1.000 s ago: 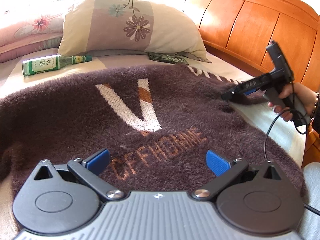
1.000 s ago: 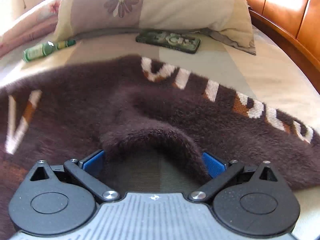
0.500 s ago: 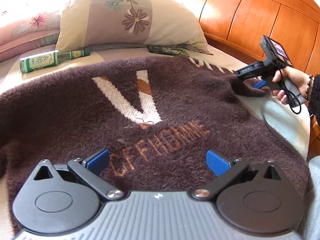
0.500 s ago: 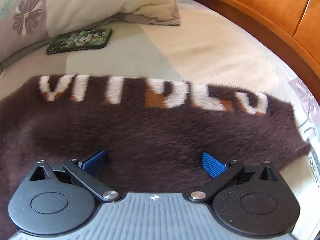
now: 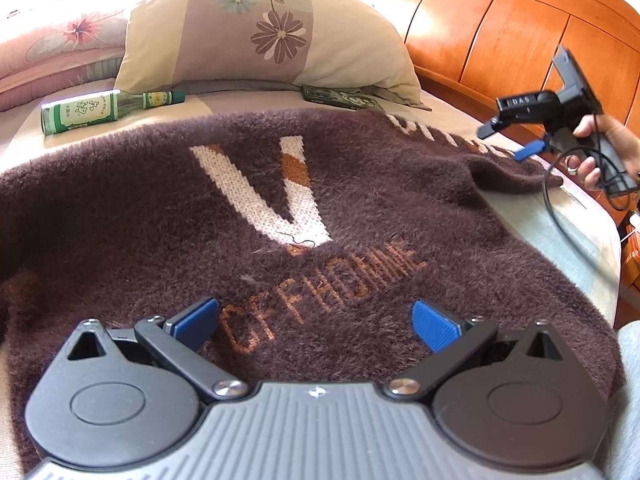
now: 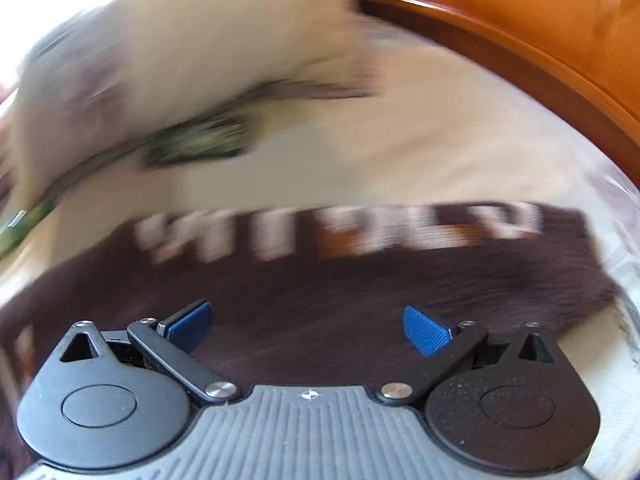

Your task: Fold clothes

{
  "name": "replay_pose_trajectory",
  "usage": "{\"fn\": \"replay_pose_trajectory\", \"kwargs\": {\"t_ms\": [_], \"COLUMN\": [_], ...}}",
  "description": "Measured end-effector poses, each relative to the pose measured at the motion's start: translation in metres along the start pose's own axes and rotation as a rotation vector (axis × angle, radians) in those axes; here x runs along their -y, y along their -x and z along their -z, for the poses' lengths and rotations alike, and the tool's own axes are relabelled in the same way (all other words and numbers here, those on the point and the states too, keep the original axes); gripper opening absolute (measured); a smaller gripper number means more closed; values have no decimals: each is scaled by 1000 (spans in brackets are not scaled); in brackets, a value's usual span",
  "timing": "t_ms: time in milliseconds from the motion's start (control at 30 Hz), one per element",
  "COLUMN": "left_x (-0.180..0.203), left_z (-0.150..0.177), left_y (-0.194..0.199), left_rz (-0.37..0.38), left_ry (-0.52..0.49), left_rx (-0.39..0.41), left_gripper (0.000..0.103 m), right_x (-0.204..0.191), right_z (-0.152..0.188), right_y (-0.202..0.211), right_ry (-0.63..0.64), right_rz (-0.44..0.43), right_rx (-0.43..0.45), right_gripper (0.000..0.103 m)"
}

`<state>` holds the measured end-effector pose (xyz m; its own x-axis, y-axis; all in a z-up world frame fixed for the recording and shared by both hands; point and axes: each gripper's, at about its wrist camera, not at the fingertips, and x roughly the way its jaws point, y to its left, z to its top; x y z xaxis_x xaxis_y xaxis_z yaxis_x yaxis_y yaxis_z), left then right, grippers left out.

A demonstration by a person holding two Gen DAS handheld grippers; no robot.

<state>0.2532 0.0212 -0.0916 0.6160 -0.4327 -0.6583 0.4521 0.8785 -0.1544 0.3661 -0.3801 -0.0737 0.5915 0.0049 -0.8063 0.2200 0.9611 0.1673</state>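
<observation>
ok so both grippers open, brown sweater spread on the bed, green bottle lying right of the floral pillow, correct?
Not quite: the green bottle lies left of the floral pillow, as the left wrist view shows. Both the left gripper and right gripper are open over the spread brown sweater.

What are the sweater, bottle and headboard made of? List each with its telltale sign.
Sweater: fuzzy knit, probably wool or acrylic; long matte nap, stitched letters.
Bottle: green glass by its translucent shine, paper label.
Headboard: wood, glossy varnish; orange panels with highlights.
</observation>
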Motion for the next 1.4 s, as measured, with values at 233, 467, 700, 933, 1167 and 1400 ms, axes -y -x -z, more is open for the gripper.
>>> {"fn": "replay_pose_trajectory", "kwargs": {"t_ms": [233, 467, 700, 933, 1167, 1400], "left_x": [5, 5, 8, 4, -8, -12], "left_z": [2, 1, 3, 1, -4, -7], "left_y": [1, 3, 3, 0, 12, 18], "left_rz": [9, 20, 20, 20, -7, -19], "left_ry": [-17, -9, -17, -15, 10, 21], "left_rx": [0, 10, 11, 1, 42, 60], "left_gripper": [102, 102, 102, 102, 102, 102], "right_x": [-18, 23, 13, 43, 36, -65], "right_z": [34, 29, 14, -6, -33, 21], "right_y": [-30, -21, -9, -63, -55, -31], "right_ry": [206, 122, -10, -27, -152, 144], "right_rz": [61, 151, 153, 235, 220, -80], "right_rx": [-83, -78, 25, 38, 20, -5], "right_gripper": [103, 103, 103, 103, 103, 103]}}
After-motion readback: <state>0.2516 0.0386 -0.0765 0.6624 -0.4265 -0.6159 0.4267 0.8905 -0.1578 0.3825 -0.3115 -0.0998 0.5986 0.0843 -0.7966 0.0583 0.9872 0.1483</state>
